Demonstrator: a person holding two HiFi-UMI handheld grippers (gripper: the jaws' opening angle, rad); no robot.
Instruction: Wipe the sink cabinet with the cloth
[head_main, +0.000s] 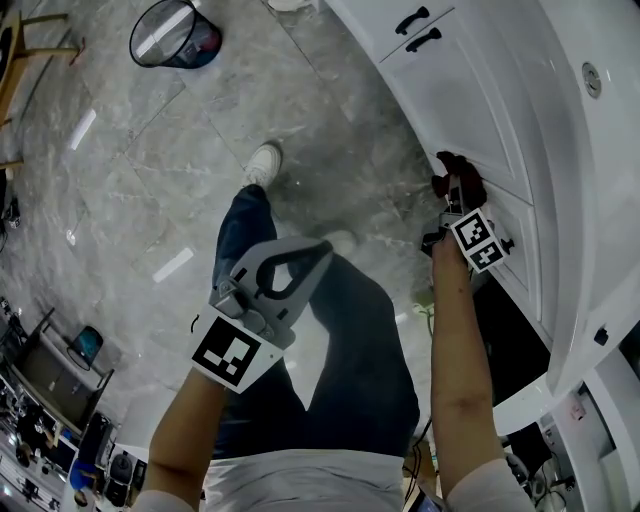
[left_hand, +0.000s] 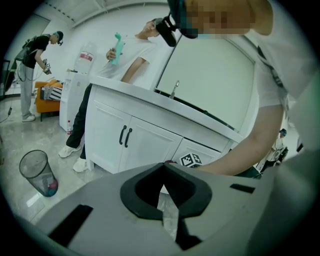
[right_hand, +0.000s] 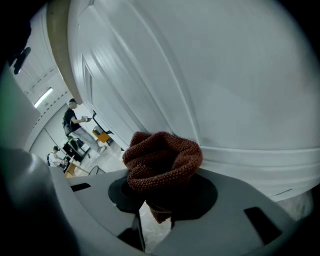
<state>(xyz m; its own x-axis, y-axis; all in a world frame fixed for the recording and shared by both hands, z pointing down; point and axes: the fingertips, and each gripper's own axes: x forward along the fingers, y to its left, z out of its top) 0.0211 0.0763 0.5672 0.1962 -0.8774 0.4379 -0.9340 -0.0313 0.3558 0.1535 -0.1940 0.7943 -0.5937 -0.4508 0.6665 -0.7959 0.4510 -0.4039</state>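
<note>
Nearest, the left gripper (head_main: 318, 250) hangs over the person's jeans (head_main: 350, 340) with its jaws clenched together on nothing, while farther out the right gripper (right_hand: 159, 186) grasps a bunched rust-brown knitted cloth (right_hand: 162, 159) right up against a white door of the sink cabinet (head_main: 470, 110), and a wastebasket (head_main: 175, 35) stands beyond on the floor.

Grey left gripper (head_main: 322, 250), blue jeans (head_main: 360, 350), white shirt (head_main: 300, 482)

Rust-brown knitted cloth (right_hand: 162, 160), white sink cabinet (head_main: 470, 100), black cabinet handles (head_main: 412, 20), grey veined floor (head_main: 130, 170)
</note>
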